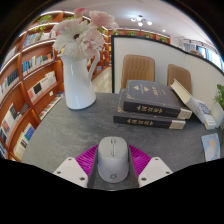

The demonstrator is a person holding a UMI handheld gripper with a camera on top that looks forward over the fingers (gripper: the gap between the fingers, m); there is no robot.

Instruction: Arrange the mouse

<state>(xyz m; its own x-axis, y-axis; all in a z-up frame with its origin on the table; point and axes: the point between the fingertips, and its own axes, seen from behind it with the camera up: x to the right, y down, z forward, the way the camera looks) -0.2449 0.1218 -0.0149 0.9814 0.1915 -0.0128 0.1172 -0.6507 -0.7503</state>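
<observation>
A light grey computer mouse (pixel 112 160) sits between my gripper's (pixel 112 172) two fingers, its long side pointing away from me. The magenta pads (pixel 88 158) press against both of its sides with no gap showing. The gripper is shut on the mouse and holds it over the near part of the grey tabletop (pixel 80 125). The mouse's rear end is hidden below the fingers.
A white vase (pixel 78 82) with pale pink flowers stands beyond the fingers to the left. A stack of dark books (pixel 152 103) lies ahead to the right, with an open book (pixel 197 103) beside it. Two chairs (pixel 138 70) and bookshelves (pixel 30 70) stand behind the table.
</observation>
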